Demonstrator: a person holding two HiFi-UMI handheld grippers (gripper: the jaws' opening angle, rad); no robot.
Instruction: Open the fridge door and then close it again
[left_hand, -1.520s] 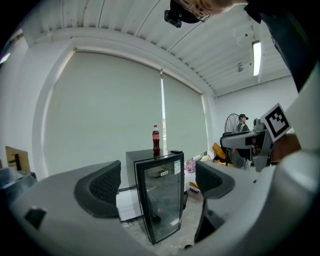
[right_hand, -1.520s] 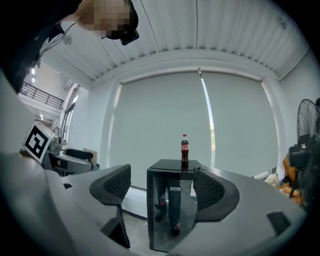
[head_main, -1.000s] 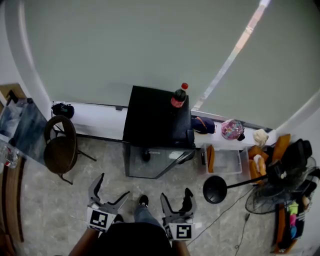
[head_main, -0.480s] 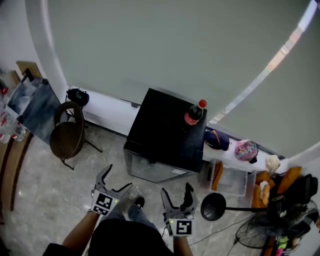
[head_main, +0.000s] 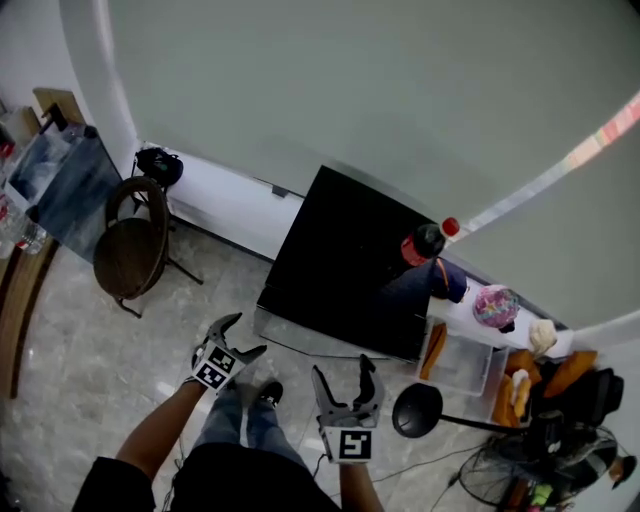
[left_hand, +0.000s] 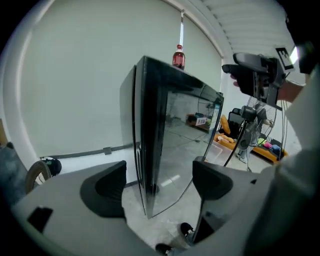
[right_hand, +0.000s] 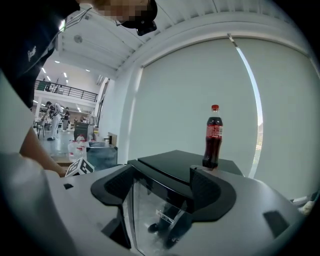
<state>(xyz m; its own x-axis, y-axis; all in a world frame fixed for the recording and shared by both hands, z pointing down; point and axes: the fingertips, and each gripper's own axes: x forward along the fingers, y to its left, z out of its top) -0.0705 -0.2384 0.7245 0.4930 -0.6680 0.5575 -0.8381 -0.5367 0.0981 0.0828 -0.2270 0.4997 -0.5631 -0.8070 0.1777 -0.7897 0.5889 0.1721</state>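
A black mini fridge (head_main: 350, 255) stands against the pale wall, its glass door (head_main: 325, 345) facing me and lying against the body. A cola bottle (head_main: 422, 243) with a red cap stands on its top. My left gripper (head_main: 240, 335) hovers low in front of the door's left edge (left_hand: 142, 150). Its jaws are closing, wide apart, with nothing between them. My right gripper (head_main: 343, 372) is open and empty, just short of the door's front. In the right gripper view the fridge top (right_hand: 185, 162) and the bottle (right_hand: 213, 135) lie ahead of the jaws.
A round-backed chair (head_main: 130, 255) and a black bag (head_main: 158, 165) are left of the fridge. To its right are a low white shelf (head_main: 455, 315), a clear bin (head_main: 462, 362) and a round black stand base (head_main: 415, 410). My shoes (head_main: 265, 392) are on the tiled floor.
The fridge has come nearer and shifted right in the head view. My left gripper has dropped and gone toward the door's left edge. The right gripper has moved forward.
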